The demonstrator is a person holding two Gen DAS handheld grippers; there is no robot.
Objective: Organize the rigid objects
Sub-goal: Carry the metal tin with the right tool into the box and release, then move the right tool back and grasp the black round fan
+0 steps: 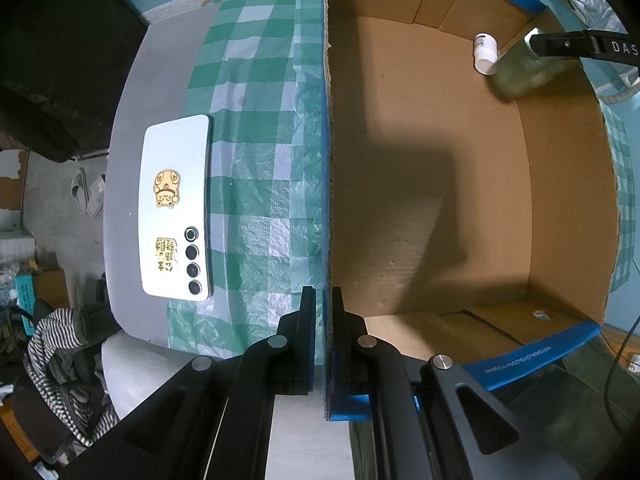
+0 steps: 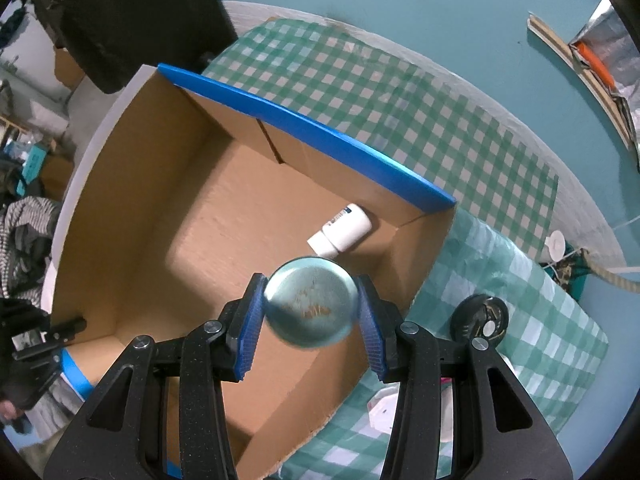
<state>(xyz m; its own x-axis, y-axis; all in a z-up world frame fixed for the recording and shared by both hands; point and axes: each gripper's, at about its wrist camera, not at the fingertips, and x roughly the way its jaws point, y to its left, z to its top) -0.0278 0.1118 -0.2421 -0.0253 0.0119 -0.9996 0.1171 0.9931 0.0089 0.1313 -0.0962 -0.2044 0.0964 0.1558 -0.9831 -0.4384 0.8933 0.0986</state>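
A brown cardboard box (image 1: 448,184) with blue-taped flaps stands open on the checked cloth; it also shows in the right wrist view (image 2: 168,208). My left gripper (image 1: 324,340) is shut on the box's near wall (image 1: 329,200). My right gripper (image 2: 310,312) is shut on a clear glass jar (image 2: 311,304) and holds it over the box's inside; the jar also shows in the left wrist view (image 1: 524,68). A white bottle (image 2: 341,230) lies on its side in the box's far corner, and the left wrist view (image 1: 485,53) shows it too.
A white phone (image 1: 176,208) with gold stickers lies face down on the table left of the box. A round black object (image 2: 480,318) and white items (image 2: 386,408) lie on the green checked cloth (image 2: 400,92) right of the box. Clutter lies beyond the table's edge.
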